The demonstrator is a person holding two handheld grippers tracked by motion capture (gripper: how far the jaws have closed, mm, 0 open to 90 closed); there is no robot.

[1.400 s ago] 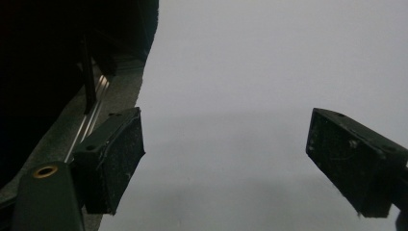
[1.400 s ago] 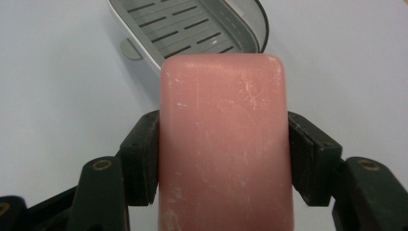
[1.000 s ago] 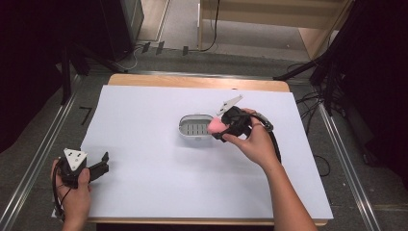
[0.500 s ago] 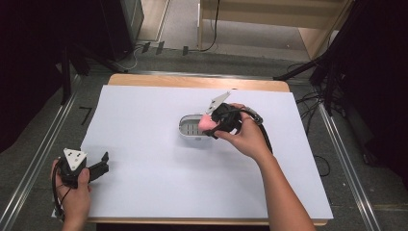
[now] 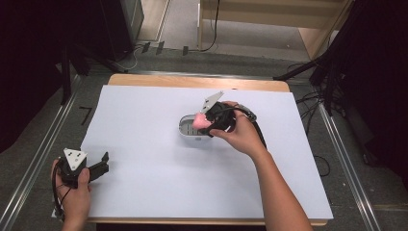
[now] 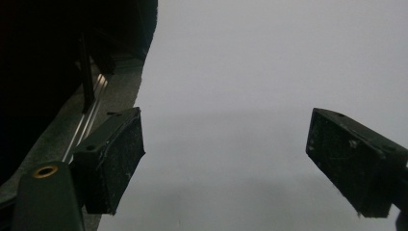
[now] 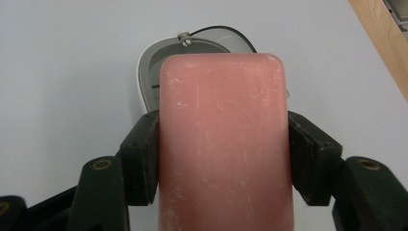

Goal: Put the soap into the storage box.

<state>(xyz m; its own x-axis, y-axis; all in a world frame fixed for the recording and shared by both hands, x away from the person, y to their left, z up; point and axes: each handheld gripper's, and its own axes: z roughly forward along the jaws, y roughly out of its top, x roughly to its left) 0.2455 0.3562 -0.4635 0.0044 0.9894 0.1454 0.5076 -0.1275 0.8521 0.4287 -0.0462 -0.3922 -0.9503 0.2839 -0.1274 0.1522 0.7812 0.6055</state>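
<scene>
A pink bar of soap is clamped between the pads of my right gripper, which is shut on its two long sides. In the high view the soap hangs just over the right part of an oval grey and white soap dish in the middle of the table, with my right gripper held above it. The dish lies beyond and below the bar, partly hidden by it. My left gripper rests near the table's front left corner, and its jaws stand wide open over bare white surface.
A white sheet covers the wooden table. A metal rail runs along the left side and another along the right. Cables lie on the floor to the right.
My right gripper has carried the pink soap leftward, from beside the dish's right end to over the dish. The left gripper has stayed where it was.
</scene>
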